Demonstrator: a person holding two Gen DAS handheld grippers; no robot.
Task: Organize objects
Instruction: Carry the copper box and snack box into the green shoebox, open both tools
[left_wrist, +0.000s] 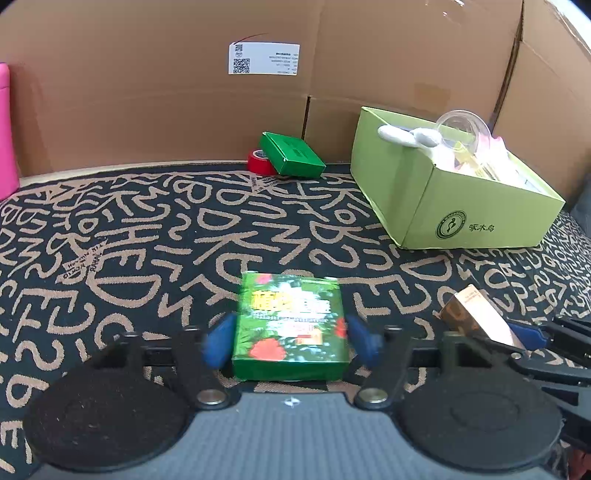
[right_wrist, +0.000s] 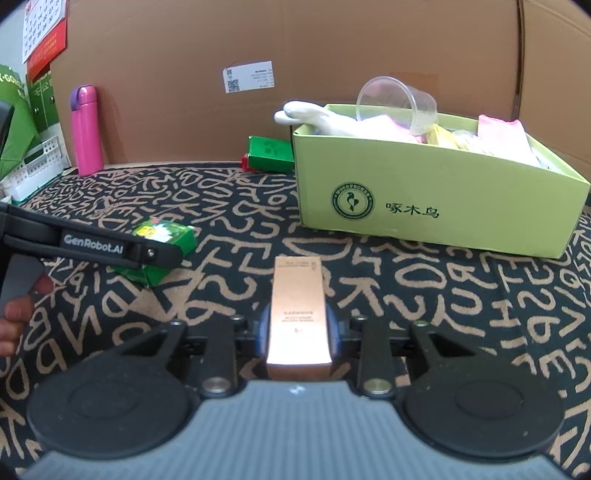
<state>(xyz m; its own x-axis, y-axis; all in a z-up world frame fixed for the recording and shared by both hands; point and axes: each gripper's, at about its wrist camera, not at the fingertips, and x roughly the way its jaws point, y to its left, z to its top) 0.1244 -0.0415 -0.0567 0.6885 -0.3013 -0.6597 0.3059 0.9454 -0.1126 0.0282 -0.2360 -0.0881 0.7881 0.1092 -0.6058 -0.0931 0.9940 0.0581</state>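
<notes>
1. A green flowery box (left_wrist: 290, 328) is seen between the two blue pads of the left gripper (left_wrist: 290, 338). The pads (left_wrist: 218, 341) are set at each side of the box, touching it or very nearly, so it cannot be told whether the box is squeezed.
2. The same green box (right_wrist: 162, 247) is seen from the right wrist view, partly hidden by the left gripper's black arm (right_wrist: 92, 243).
3. A tall copper-colored box (right_wrist: 298, 314) is held tight between the fingers of the right gripper (right_wrist: 298, 332). It is pointed away from the camera.
4. The copper box (left_wrist: 480, 317) is also seen at the right edge of the left wrist view, just beside the green flowery box.
5. A big light green box (right_wrist: 443, 206) is placed on the patterned cloth (right_wrist: 221, 221), past both grippers. It is filled with a clear plastic cup (right_wrist: 399, 103), a white soft toy (right_wrist: 314, 114) and pink and yellow things.
6. A small dark green box (left_wrist: 291, 153) and a red tape roll (left_wrist: 260, 162) are seen near the cardboard wall (left_wrist: 147, 92), touching each other.
7. A pink bottle (right_wrist: 86, 129) is stood upright at the far left.
</notes>
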